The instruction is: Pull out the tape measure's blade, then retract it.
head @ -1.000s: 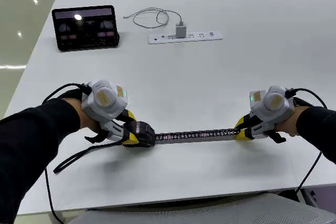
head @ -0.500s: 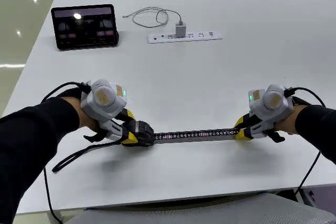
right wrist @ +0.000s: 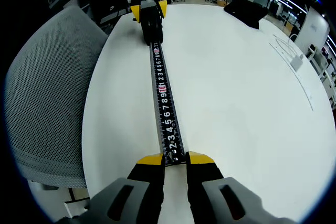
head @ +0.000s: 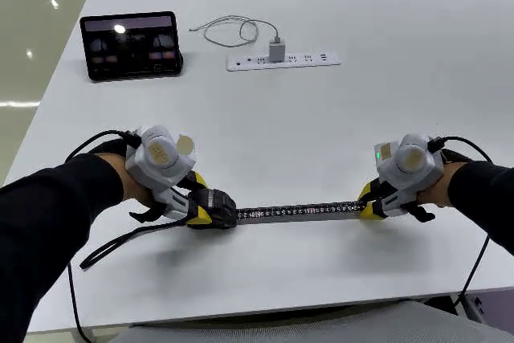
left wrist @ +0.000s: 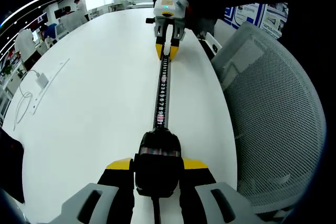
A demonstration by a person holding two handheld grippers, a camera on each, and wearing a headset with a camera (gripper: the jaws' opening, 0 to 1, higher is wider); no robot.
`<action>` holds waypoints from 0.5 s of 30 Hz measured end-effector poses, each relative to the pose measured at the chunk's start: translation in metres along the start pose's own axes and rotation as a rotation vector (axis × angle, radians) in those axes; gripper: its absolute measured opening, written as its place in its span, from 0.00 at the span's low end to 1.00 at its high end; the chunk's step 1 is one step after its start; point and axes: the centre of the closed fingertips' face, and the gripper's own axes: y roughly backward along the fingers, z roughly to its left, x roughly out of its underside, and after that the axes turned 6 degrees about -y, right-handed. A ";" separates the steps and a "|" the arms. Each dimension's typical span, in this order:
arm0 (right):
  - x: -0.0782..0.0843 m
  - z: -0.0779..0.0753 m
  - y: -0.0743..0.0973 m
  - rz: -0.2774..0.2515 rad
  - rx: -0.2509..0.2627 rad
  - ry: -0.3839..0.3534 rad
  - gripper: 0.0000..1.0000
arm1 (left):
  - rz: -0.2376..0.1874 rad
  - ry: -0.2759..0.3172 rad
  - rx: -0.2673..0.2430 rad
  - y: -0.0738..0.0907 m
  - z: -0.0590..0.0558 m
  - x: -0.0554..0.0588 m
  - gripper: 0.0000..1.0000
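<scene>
The black tape measure case [head: 215, 208] lies near the table's front edge, and my left gripper [head: 205, 209] is shut on it; in the left gripper view the case [left wrist: 159, 163] sits between the yellow-tipped jaws. Its dark blade [head: 299, 212] with printed numbers runs out flat to the right. My right gripper [head: 367, 208] is shut on the blade's end, seen in the right gripper view with the blade [right wrist: 166, 119] clamped between its fingertips [right wrist: 152, 160]. Across the table the left gripper [right wrist: 148, 17] holds the case, and the right gripper [left wrist: 168, 51] appears in the left gripper view.
A dark tablet [head: 131, 43] stands at the back left of the white table [head: 337, 118]. A white power strip [head: 283, 59] with a plugged charger and coiled cable [head: 233, 28] lies behind. A grey mesh chair [left wrist: 273, 108] sits by the front edge.
The two grippers and the stretched blade stay almost where they were; the blade looks very slightly shorter. The head camera has shifted a little.
</scene>
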 end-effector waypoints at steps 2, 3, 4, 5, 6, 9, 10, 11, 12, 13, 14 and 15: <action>0.002 -0.001 0.000 0.009 0.000 0.009 0.11 | -0.002 0.001 0.000 0.000 0.000 0.000 0.28; 0.002 -0.002 0.000 0.015 -0.001 0.018 0.12 | -0.002 0.001 0.000 0.000 0.000 0.000 0.28; 0.002 -0.001 0.000 0.017 -0.001 0.019 0.12 | -0.002 0.001 0.000 0.000 0.000 0.000 0.28; 0.002 -0.001 0.000 0.018 -0.002 0.021 0.12 | -0.002 0.001 0.000 0.000 0.000 0.000 0.28; 0.002 -0.001 0.000 0.018 -0.002 0.023 0.12 | -0.002 0.001 0.000 0.000 0.000 0.000 0.28; 0.001 0.000 0.001 0.017 0.001 0.030 0.12 | -0.003 0.002 0.000 0.000 0.000 0.000 0.28; 0.001 0.001 0.001 0.018 0.002 0.033 0.12 | -0.003 0.002 0.000 0.000 0.000 0.000 0.29; 0.001 -0.001 0.001 0.027 0.013 0.062 0.12 | -0.003 0.003 0.000 0.000 0.000 0.001 0.29; -0.002 -0.005 0.001 0.020 0.038 0.124 0.13 | -0.002 0.005 0.000 -0.001 0.001 0.001 0.29; -0.001 -0.005 0.001 0.026 0.044 0.118 0.14 | -0.001 0.005 0.001 -0.001 0.001 0.001 0.29; -0.002 -0.003 0.000 0.022 0.040 0.111 0.15 | 0.001 0.004 0.001 -0.001 0.001 0.001 0.29; -0.003 -0.001 0.001 0.022 0.039 0.122 0.15 | 0.002 0.003 0.001 -0.001 0.001 0.002 0.29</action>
